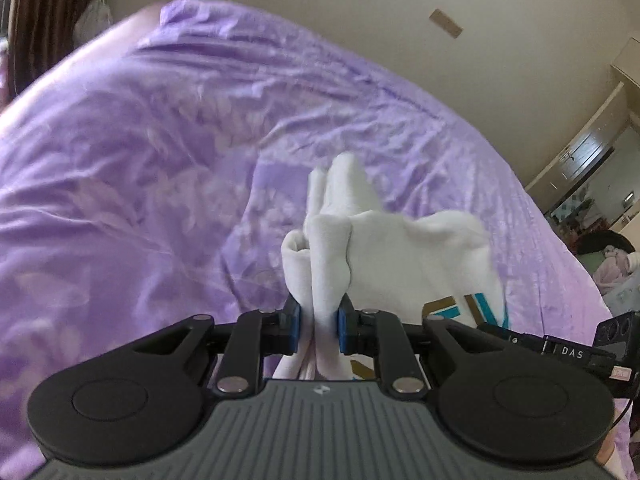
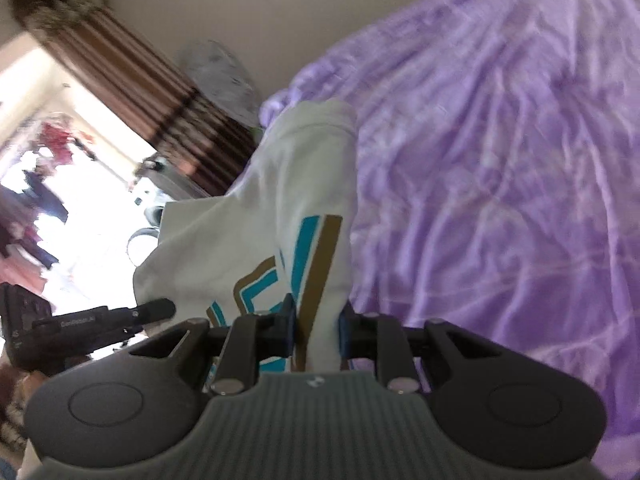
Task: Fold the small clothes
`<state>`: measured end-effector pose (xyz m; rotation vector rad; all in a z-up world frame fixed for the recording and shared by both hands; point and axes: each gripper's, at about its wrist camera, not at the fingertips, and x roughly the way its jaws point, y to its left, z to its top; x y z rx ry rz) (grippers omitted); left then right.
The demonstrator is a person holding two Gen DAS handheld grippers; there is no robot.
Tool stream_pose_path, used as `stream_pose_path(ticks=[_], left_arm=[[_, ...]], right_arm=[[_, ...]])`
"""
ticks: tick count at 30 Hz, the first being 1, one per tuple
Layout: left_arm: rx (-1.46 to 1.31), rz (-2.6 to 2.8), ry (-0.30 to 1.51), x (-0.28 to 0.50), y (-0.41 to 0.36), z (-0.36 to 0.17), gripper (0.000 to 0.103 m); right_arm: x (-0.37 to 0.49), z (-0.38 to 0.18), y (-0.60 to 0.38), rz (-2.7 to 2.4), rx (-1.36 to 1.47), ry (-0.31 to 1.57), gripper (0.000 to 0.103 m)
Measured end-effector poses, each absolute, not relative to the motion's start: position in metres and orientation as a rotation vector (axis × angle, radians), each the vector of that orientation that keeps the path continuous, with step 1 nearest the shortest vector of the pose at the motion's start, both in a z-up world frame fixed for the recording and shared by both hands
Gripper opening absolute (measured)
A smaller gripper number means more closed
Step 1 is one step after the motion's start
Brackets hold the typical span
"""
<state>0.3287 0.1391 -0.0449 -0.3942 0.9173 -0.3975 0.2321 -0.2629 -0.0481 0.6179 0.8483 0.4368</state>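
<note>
Purple bedding, rumpled and a little blurred, fills most of both views under a plain beige wall. At 6 o'clock in the left wrist view, the left gripper has its blue pads pressed onto a bunched fold of the white garment; cloth bulges out toward 12 o'clock and spreads toward 3 o'clock, where a teal and gold print is cut off by the gripper body. At 4 o'clock a black device with the letters "DAS" juts in, its edge out of frame. In the right wrist view, the right gripper pinches the same white garment across its printed stripes; the pads are mostly hidden by cloth. From there the garment rises toward 12 o'clock, hanging clear of the bedding as far as can be told. At 9 o'clock, another black device, its lettering too smeared to read, sits before an overexposed window, with a striped brown curtain at 11 o'clock.
</note>
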Motion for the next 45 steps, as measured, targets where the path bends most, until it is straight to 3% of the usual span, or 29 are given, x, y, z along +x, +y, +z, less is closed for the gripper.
stream_pose_path(ticks=[11,13,17,19,22,24,29,33,38,40,43,45], left_arm=[[-0.501,-0.397,1.043,0.373,0.165,-0.147,0.022],[-0.484,-0.395,1.046,0.372,0.165,-0.152,0.027],[-0.45,-0.387,1.053,0.371,0.168,-0.151,0.048],[-0.442,-0.379,1.045,0.367,0.174,-0.143,0.052],[-0.416,-0.331,1.013,0.351,0.187,-0.119,0.05],[-0.385,-0.337,0.998,0.334,0.184,-0.1,0.044],[-0.231,-0.366,0.976,0.28,0.14,-0.06,0.043],[-0.206,-0.369,1.031,0.243,0.118,-0.068,0.028],[-0.229,-0.304,1.074,0.228,0.123,-0.098,0.025],[-0.259,-0.3,1.082,0.23,0.129,-0.103,0.026],[-0.25,-0.303,1.098,0.234,0.131,-0.093,0.025],[-0.199,-0.292,1.049,0.232,0.129,-0.071,0.026]], right_arm=[[0.29,-0.154,-0.266,0.35,0.757,0.959,0.015],[0.296,-0.172,-0.269,0.338,0.781,0.977,0.018],[0.301,-0.185,-0.268,0.312,0.785,0.993,0.021],[0.299,-0.179,-0.266,0.302,0.763,0.992,0.028],[0.293,-0.157,-0.268,0.245,0.688,0.963,0.039],[0.282,-0.14,-0.274,0.189,0.636,0.939,0.042],[0.238,-0.106,-0.276,0.195,0.635,0.973,0.041],[0.196,-0.084,-0.253,0.257,0.604,0.937,0.03],[0.175,-0.103,-0.237,0.288,0.623,0.993,0.017],[0.173,-0.113,-0.238,0.255,0.608,1.005,0.001],[0.173,-0.117,-0.242,0.248,0.62,1.014,0.0],[0.173,-0.107,-0.242,0.244,0.588,1.008,0.01]])
